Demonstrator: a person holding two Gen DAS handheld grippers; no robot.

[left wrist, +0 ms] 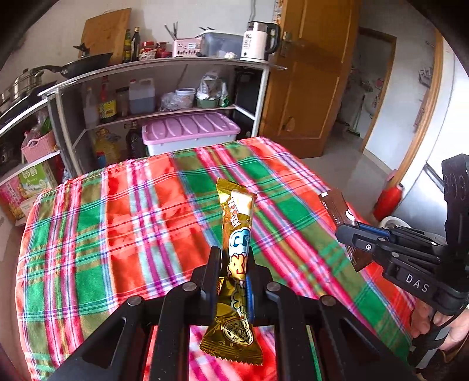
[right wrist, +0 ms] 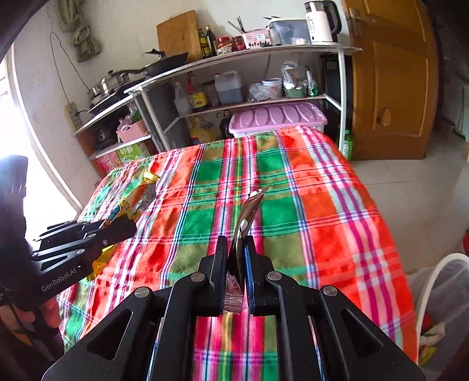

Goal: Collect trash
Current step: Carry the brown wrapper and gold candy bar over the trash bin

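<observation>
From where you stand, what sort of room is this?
Most likely a home kitchen: open shelves carry a frying pan, an electric kettle and bottles of oil and sauce, beside a table under a plaid cloth.

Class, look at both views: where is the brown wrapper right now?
The brown wrapper is pinched upright in the right claw, held above the plaid tablecloth. In the left wrist view it shows at the right, beside the gold wrapper.

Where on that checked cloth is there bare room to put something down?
Most of the checked cloth is bare, from its middle to the edge facing the pink-lidded box. The crowded part is the corner by the window, where loose wrappers lie.
</observation>
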